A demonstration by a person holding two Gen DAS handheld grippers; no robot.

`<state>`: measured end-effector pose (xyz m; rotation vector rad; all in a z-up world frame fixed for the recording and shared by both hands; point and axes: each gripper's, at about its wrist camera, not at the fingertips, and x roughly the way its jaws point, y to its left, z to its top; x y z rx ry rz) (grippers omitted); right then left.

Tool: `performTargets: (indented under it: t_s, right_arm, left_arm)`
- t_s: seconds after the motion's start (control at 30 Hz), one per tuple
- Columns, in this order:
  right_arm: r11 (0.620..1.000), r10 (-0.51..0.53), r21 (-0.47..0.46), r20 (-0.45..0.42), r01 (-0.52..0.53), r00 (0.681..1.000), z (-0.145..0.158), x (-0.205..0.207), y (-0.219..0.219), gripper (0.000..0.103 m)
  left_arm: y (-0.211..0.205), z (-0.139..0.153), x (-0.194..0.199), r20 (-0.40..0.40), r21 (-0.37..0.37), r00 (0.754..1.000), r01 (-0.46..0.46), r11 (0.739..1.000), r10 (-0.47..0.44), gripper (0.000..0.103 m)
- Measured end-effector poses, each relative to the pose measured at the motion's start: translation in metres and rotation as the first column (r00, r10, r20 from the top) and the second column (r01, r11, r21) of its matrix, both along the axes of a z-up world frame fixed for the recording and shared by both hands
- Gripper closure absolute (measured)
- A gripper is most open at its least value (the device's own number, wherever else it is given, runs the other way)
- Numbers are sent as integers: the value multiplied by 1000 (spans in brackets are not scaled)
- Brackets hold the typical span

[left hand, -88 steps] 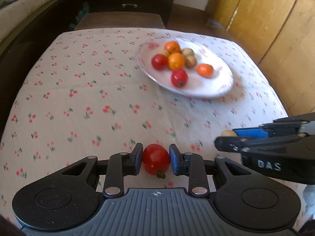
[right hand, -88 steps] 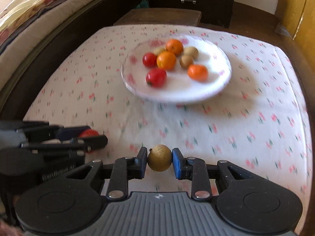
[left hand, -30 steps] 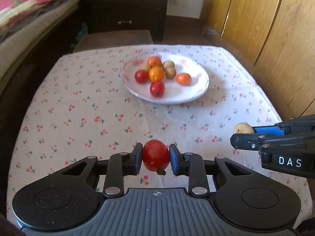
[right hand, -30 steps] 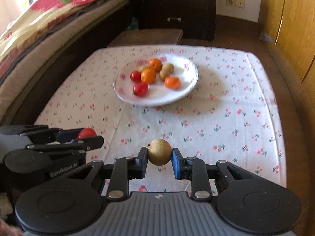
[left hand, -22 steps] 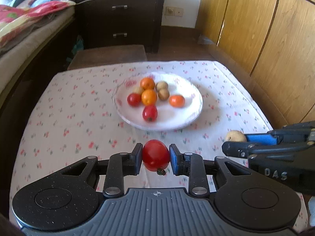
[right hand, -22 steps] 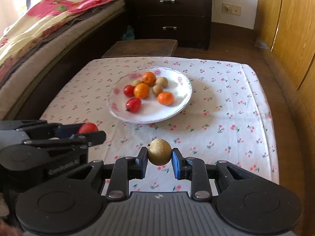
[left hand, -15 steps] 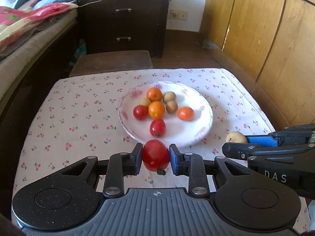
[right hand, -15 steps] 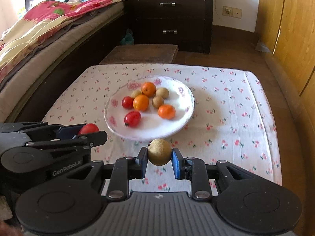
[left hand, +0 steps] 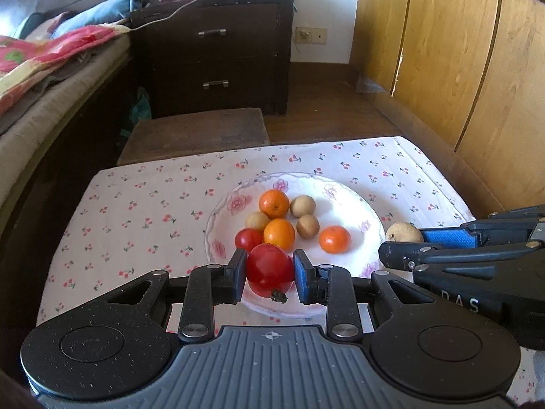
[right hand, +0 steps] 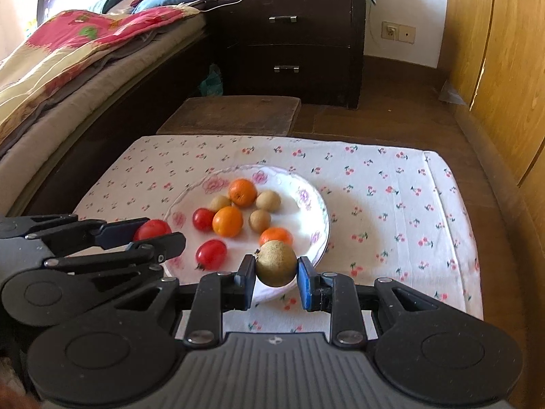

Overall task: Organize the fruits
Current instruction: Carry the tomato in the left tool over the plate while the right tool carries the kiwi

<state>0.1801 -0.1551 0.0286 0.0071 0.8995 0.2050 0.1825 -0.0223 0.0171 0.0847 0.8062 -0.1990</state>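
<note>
While clamped: glossy round tomato (left hand: 269, 269).

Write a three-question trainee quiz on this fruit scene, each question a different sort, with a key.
1. True or false: the left gripper is shut on a tomato.
2. How many oranges lie on the plate? A) two B) three C) five
3. Fill in: the right gripper holds a round ____ fruit.

Key: 1 true; 2 B; 3 brown.
</note>
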Motion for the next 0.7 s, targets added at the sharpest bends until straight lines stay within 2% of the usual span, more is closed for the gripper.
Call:
performTargets:
  t_s: [0.4,0.7]
  right_arm:
    - [1000,5,-11,-20,-5,1000,-15,29,8,75]
    - [1000,-4,-12,-60,3,998,-31,40,6,75]
  left_arm:
    - [1,-10,28,-11,17,1000,-20,1000,20,68]
    - [1,-16,30,-35,13,999,-21,1000,22,68]
